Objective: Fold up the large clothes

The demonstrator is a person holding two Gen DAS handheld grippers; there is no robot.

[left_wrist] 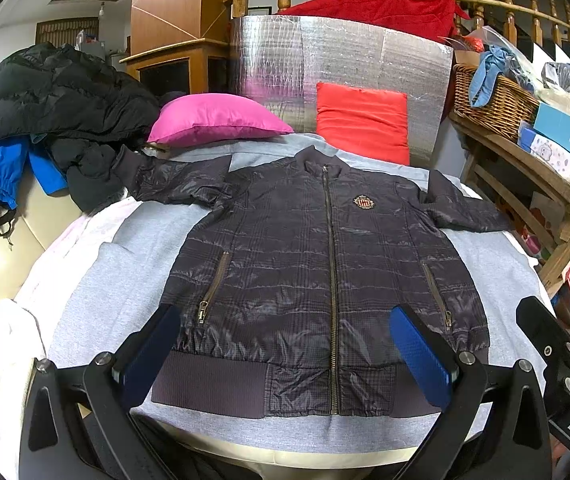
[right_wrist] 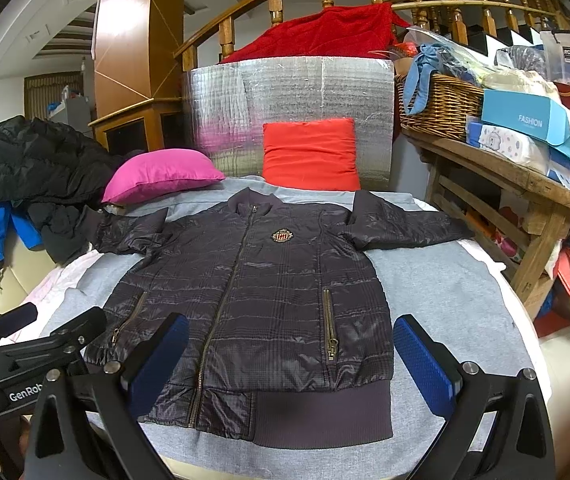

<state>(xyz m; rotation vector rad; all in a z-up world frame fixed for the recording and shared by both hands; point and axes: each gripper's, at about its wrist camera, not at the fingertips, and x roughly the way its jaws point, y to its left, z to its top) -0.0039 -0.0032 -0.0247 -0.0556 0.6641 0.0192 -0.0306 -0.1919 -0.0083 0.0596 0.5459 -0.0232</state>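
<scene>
Grey knit cloth [left_wrist: 97, 288] under flat quilted dark jacket [left_wrist: 297, 264], ribbed hem, left tool [left_wrist: 285, 356] and right tool [right_wrist: 289, 364] spread wide, empty.

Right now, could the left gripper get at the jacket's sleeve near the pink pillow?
Probably yes. The left gripper hangs open over the hem, holding nothing, and the sleeve lies flat and uncovered on the grey sheet. Only the heap of black coats crowds its cuff.

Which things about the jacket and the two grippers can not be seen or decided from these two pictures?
- Jacket back side: hidden in both views, since it lies front up.
- Badge design: too small to read.
- Left sleeve cuff: merges into the dark clothes pile, left wrist view.
- Left gripper and right gripper: bodies cut off by the bottom edge.
</scene>
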